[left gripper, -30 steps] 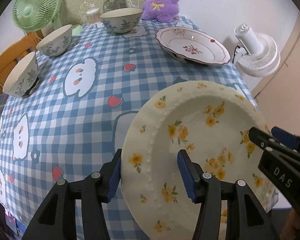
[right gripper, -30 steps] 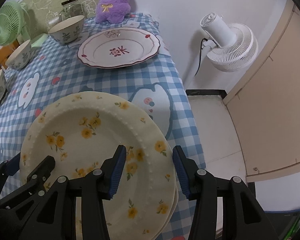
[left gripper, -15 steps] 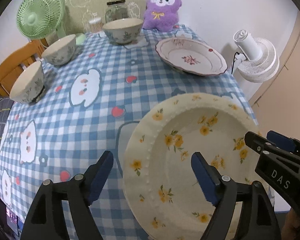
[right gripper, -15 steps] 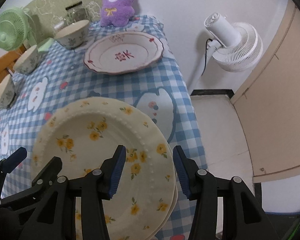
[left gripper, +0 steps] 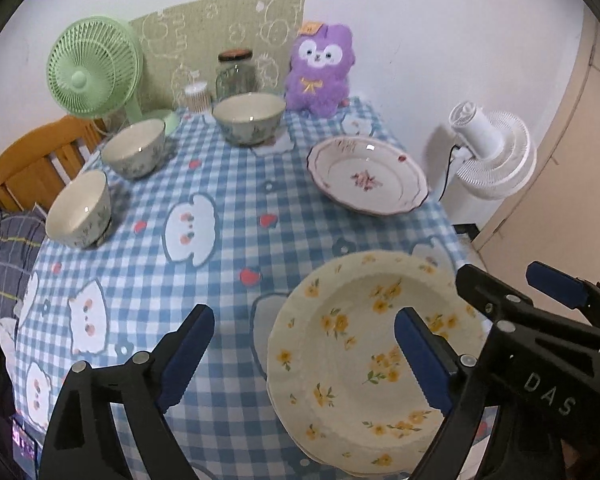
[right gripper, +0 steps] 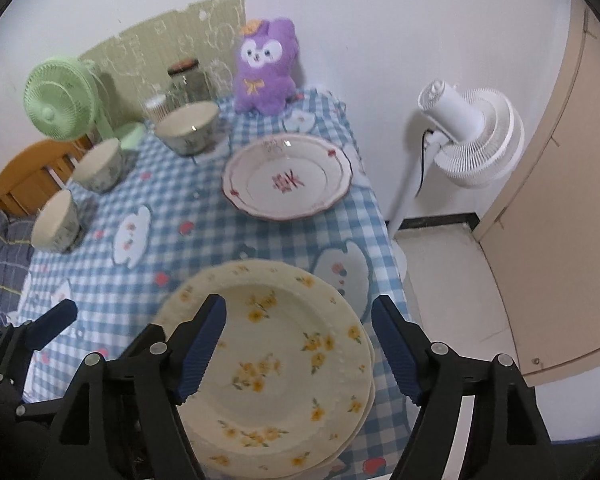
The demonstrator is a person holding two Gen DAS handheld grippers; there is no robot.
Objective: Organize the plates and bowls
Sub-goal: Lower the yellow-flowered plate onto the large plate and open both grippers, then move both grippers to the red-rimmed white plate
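A cream plate with yellow flowers (left gripper: 364,356) lies on top of a stack of like plates (right gripper: 276,368) at the table's near right corner. My left gripper (left gripper: 304,320) hangs above its left rim, its jaws opening, and the pads touch nothing. My right gripper (right gripper: 298,304) hovers over the plate's right side, jaws also opening, free of the plate. A white plate with a red pattern (left gripper: 368,180) sits further back on the right. Three flowered bowls (left gripper: 250,114) (left gripper: 134,148) (left gripper: 78,210) stand along the far and left sides.
A blue checked cloth (left gripper: 228,240) covers the table. At the back stand a green fan (left gripper: 88,72), a glass jar (left gripper: 236,72) and a purple plush toy (left gripper: 320,72). A white fan (left gripper: 492,152) stands on the floor to the right, and a wooden chair (left gripper: 32,160) to the left.
Both grippers have let go of the yellow-flowered plate's rim, widened their jaws and risen away from it. The plate stays on the stack.
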